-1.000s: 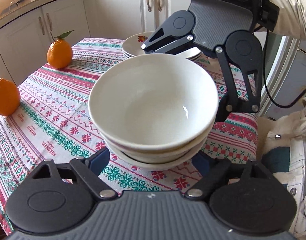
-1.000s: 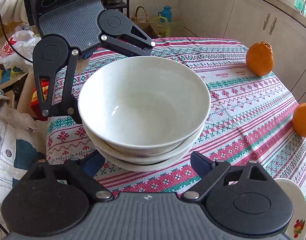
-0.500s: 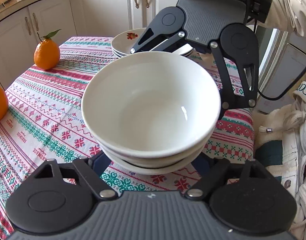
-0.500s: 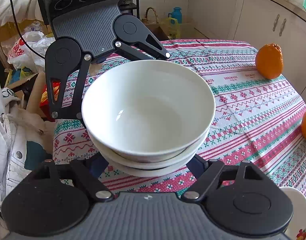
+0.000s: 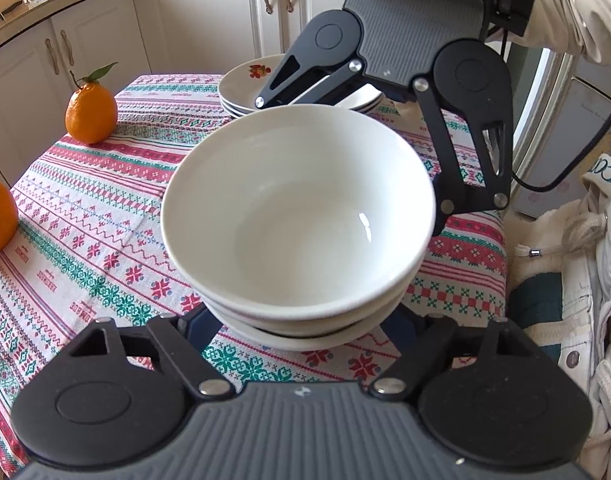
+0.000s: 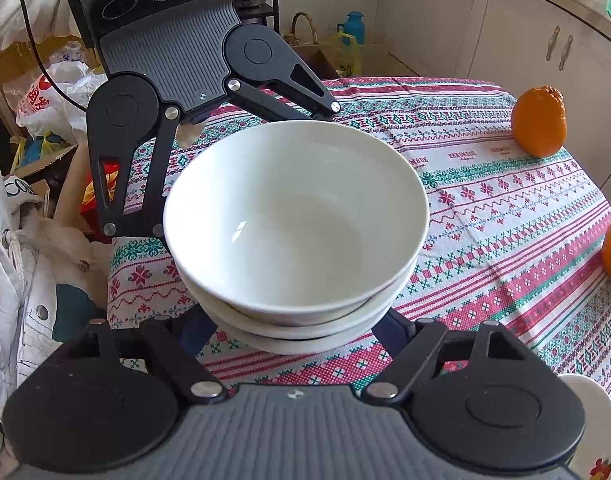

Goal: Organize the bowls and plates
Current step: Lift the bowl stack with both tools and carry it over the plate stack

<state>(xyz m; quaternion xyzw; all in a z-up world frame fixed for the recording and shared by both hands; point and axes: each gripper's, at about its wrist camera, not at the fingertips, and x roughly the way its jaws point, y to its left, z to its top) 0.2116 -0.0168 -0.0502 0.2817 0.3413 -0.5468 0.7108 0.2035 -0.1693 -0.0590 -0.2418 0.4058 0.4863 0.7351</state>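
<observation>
Here, a stack of white bowls [image 5: 297, 216] is cradled between two opposed grippers above the patterned tablecloth [image 5: 85, 216].

Two oranges [image 5: 90, 113] are seen at 9 and 10 o'clock, stacked plates [image 5: 245, 88] at 12. The left gripper [image 5: 301, 332] is spread wide under the stack's near side; the right gripper [image 6: 293, 332] is likewise spread wide under the opposite side.

Three bowls [image 5: 297, 216], two oranges [image 5: 90, 113]
</observation>
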